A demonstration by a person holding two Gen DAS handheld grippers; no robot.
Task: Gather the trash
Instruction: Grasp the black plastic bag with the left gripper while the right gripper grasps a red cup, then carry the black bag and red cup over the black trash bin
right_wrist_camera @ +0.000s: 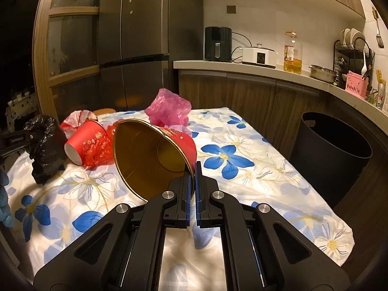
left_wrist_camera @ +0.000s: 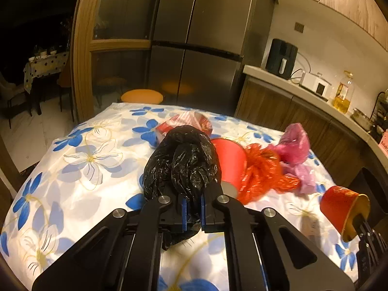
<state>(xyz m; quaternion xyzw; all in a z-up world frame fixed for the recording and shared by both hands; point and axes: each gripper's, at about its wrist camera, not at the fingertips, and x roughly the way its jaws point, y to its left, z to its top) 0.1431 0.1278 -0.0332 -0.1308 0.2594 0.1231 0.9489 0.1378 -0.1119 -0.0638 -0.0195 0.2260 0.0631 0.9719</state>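
The right gripper (right_wrist_camera: 193, 189) has its fingers pinched on the rim of a gold-lined red cup (right_wrist_camera: 155, 155), lifted above the counter (right_wrist_camera: 254, 177), mouth tilted toward the camera. The dark bin (right_wrist_camera: 332, 150) stands off to its right (beyond the counter's edge), so this hand is nearer. The left gripper (left_wrist_camera: 193, 214) has its fingers clamped on a crumpled black bag (left_wrist_camera: 181, 160).

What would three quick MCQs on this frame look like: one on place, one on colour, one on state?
1. Where is the dark round bin?
A. on the table
B. on the floor beside the table's right edge
C. on the counter

2. What colour is the inside of the red paper cup held by the right gripper?
A. white
B. blue
C. gold

3. What is the left gripper doing?
A. gripping the crumpled black plastic bag
B. open, holding nothing
C. gripping a spoon

Key: B, the bin stands below the tabletop; C, the open mouth shows gold; A, the jaws pinch the bag.
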